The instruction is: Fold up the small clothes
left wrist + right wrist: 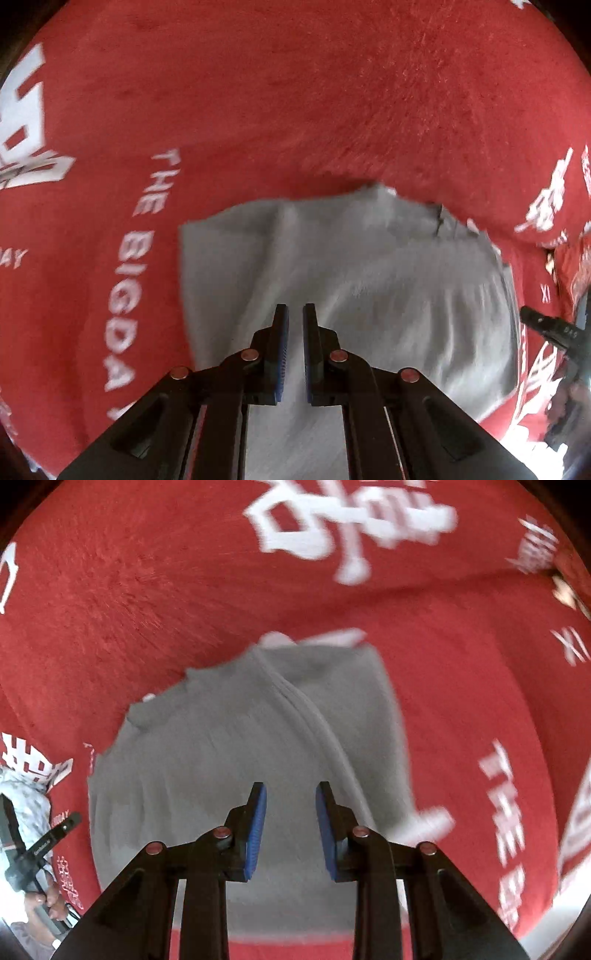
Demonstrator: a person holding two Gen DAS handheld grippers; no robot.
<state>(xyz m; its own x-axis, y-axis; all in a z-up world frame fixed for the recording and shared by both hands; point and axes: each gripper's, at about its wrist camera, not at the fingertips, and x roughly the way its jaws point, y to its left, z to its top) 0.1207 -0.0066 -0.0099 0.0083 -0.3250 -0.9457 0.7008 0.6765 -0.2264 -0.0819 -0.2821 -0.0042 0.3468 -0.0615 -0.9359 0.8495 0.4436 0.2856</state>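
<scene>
Left fingers (294,314) clenched, right fingers (291,792) parted, both empty above grey garment (369,277)

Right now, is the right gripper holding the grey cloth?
No, the right gripper has nothing between its blue pads; the grey cloth lies below on the red cover.

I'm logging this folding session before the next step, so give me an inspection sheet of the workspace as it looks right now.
Surface: red cloth with white printed lettering covers everything in view.
Job's things: one grey garment lies on the red cloth, partly folded, with creases and a raised fold line.
Clutter: nothing seen.
Grippers: left gripper above the garment, jaws shut, nothing between them; right gripper above the garment, jaws slightly apart, nothing between them.
Cables: nothing seen.
Surroundings: a patterned sleeve and a hand holding the other gripper at the right wrist view's left edge; views are motion-blurred.
</scene>
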